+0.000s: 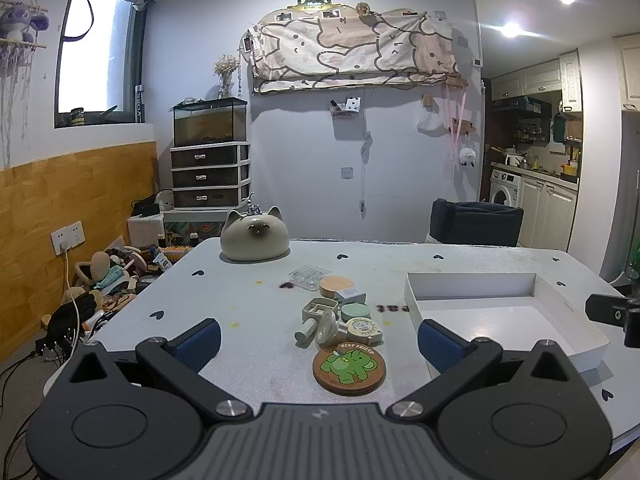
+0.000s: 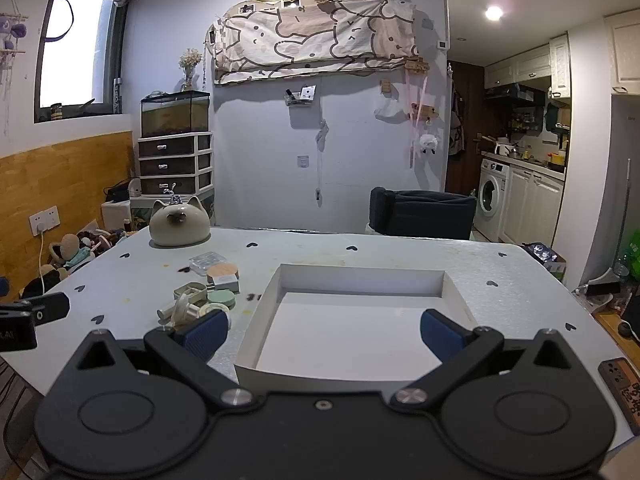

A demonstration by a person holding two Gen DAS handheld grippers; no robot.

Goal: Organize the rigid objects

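A cluster of small rigid items lies mid-table: a round coaster with a green elephant (image 1: 349,367), a round tape case (image 1: 362,328), a green disc (image 1: 355,311), a wooden-lidded jar (image 1: 334,286), a clear plastic case (image 1: 310,277) and a grey clip (image 1: 318,308). To their right stands a shallow white tray (image 1: 472,282), holding nothing. My left gripper (image 1: 319,346) hovers open just before the coaster, fingers wide apart. My right gripper (image 2: 325,334) is open above the tray's (image 2: 360,272) near edge. The same cluster (image 2: 200,300) shows left of it.
A cat-shaped ceramic pot (image 1: 255,236) sits at the table's far left. A dark chair back (image 1: 476,222) rises behind the far edge. Clutter fills the floor at left (image 1: 108,280). A brown phone-like slab (image 2: 622,388) lies at the table's right edge.
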